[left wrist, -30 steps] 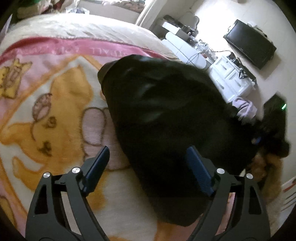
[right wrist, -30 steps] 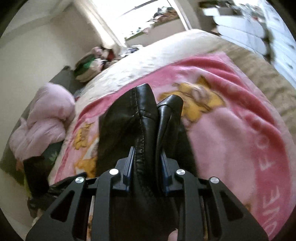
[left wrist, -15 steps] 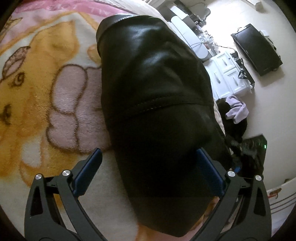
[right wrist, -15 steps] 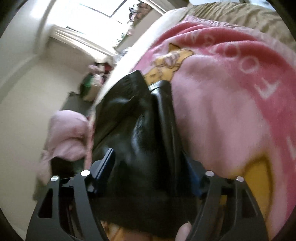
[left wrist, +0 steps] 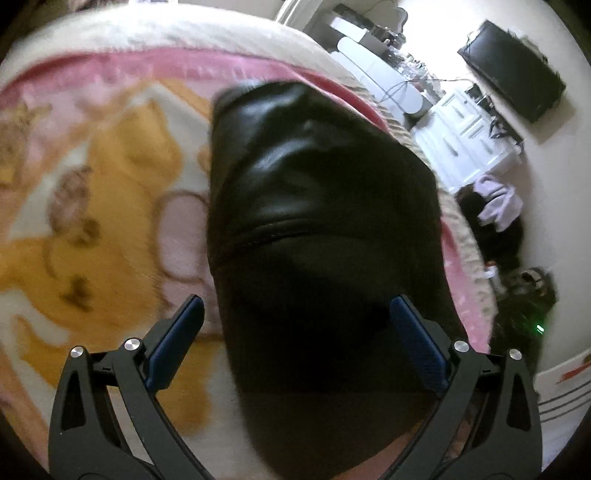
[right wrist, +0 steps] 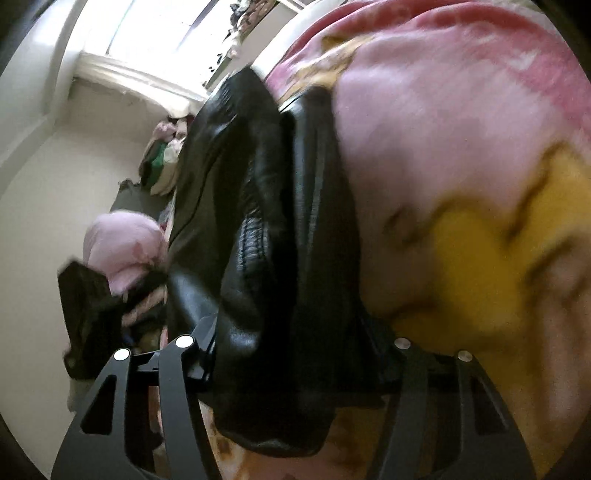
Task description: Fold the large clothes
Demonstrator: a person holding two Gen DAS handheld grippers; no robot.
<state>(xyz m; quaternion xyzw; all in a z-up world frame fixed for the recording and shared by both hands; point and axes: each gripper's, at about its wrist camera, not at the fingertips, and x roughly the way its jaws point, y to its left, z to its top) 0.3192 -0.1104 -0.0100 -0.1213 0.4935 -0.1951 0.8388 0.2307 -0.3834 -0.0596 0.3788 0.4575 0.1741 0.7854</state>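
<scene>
A black leather garment (left wrist: 317, 229) lies folded on a pink cartoon blanket (left wrist: 92, 221) on the bed. My left gripper (left wrist: 295, 332) is open, its blue-padded fingers (left wrist: 177, 339) apart on either side of the garment's near end. In the right wrist view the same black garment (right wrist: 266, 240) fills the space between the jaws of my right gripper (right wrist: 291, 354), which stand wide apart. The right fingertips are hidden under the leather folds.
The bed's beige edge (left wrist: 461, 229) runs along the right. Beyond it are a white dresser (left wrist: 465, 140), a wall TV (left wrist: 513, 70) and dark clothes on the floor (left wrist: 495, 229). A pink bundle (right wrist: 122, 251) and a window (right wrist: 177, 33) show in the right view.
My right gripper's jaws have spread from pinching the leather to wide apart, and the view has rolled. My left gripper stays open and has drawn back a little from the garment.
</scene>
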